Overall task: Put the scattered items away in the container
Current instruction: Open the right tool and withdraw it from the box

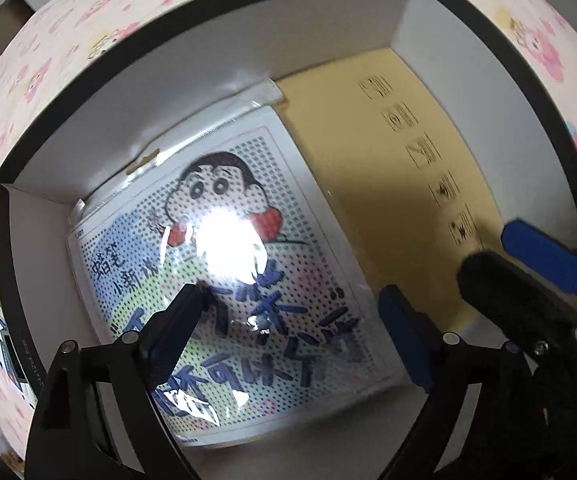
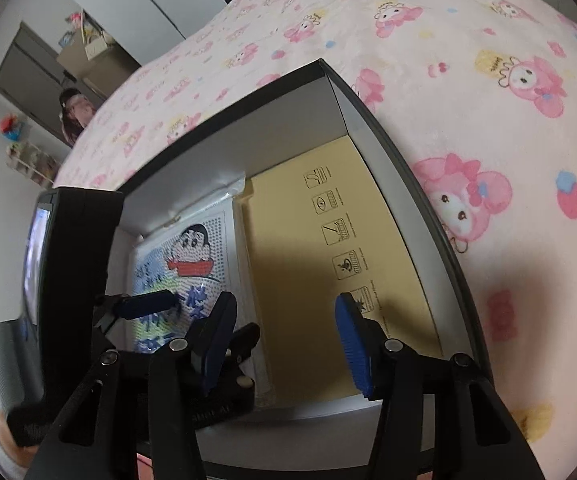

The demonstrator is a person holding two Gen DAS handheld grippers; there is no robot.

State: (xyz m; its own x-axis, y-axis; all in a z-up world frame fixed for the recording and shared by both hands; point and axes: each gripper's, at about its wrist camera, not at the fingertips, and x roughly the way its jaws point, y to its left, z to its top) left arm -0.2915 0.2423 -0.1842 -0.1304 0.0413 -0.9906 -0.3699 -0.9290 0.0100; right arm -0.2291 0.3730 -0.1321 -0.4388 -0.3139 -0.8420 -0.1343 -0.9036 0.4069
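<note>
My left gripper [image 1: 288, 340] hangs just over the cartoon packet [image 1: 224, 264], jaws spread wide, nothing pinched. My right gripper [image 2: 284, 344] is half spread, also empty. Pink cartoon-print blanket [image 2: 468, 80] under all; white wall and dark cabinet at back left. Black-rimmed box [image 2: 372, 120]: packet flat on left side, tan card floor [image 2: 308, 280] w/ symbols on right.

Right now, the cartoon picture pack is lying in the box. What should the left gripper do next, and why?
Probably lift the left gripper straight up out of the box. Its jaws stand wide apart with nothing between the pads, and the cartoon picture pack lies flat on the box floor beside the yellow sheet. That item looks placed, so the gripper is free to fetch another.
</note>
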